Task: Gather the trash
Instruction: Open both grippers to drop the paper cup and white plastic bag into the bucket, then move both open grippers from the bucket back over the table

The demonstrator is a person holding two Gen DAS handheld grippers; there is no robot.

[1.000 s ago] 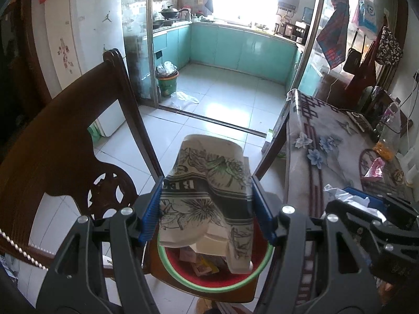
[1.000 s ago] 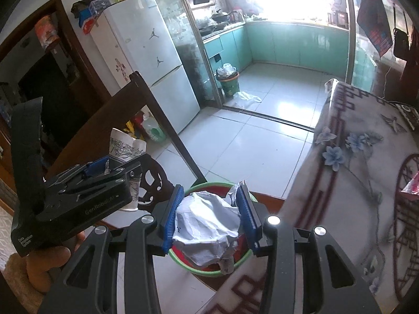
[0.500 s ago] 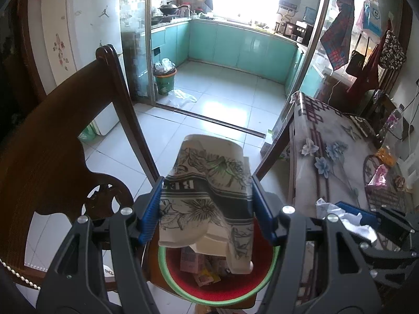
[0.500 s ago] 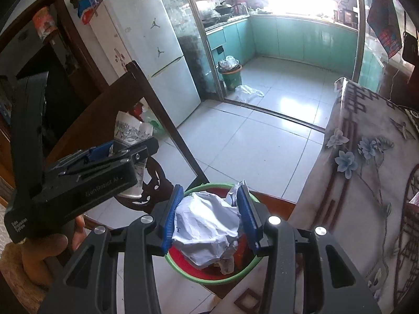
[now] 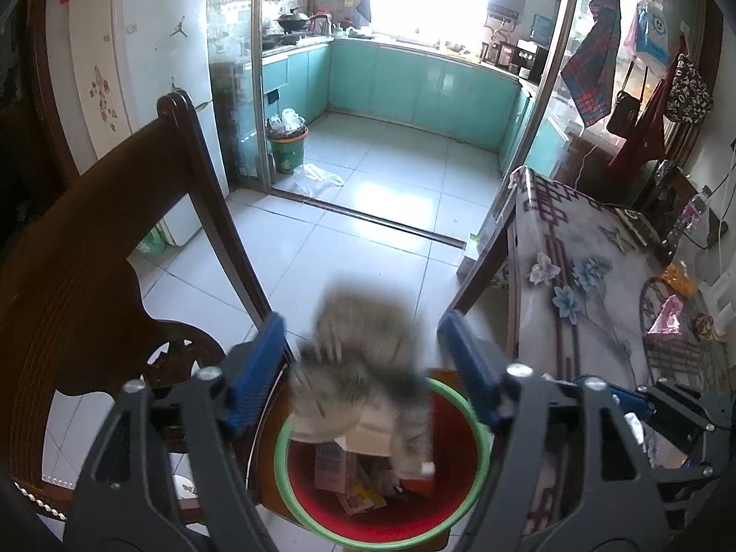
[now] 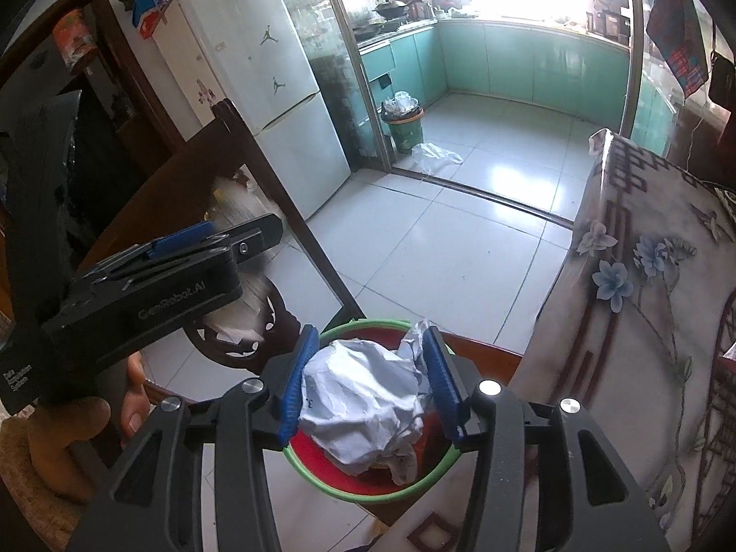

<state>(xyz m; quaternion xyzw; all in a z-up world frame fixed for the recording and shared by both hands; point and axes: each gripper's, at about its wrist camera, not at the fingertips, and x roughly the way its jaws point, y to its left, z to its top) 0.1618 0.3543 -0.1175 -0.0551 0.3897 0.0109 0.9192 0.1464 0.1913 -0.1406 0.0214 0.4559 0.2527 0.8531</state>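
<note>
A red bin with a green rim (image 5: 285,469) stands on a wooden chair seat, with scraps inside; it also shows in the right wrist view (image 6: 368,492). My left gripper (image 5: 361,368) is open above it. A patterned paper cup (image 5: 363,377), blurred by motion, is falling between the fingers into the bin. My right gripper (image 6: 370,379) is shut on a crumpled white paper ball (image 6: 363,400) and holds it over the bin's rim. The left gripper's body (image 6: 152,285) shows to the left in the right wrist view.
The dark wooden chair back (image 5: 92,248) rises on the left. A table with a flowered cloth (image 5: 575,276) stands on the right, with small items at its far end. A tiled floor leads to a kitchen with a green bin (image 5: 287,147). A white fridge (image 6: 257,92) stands at the left.
My left gripper has opened and let go of the paper cup, which now drops toward the bin. My right gripper still holds the paper ball over the bin.
</note>
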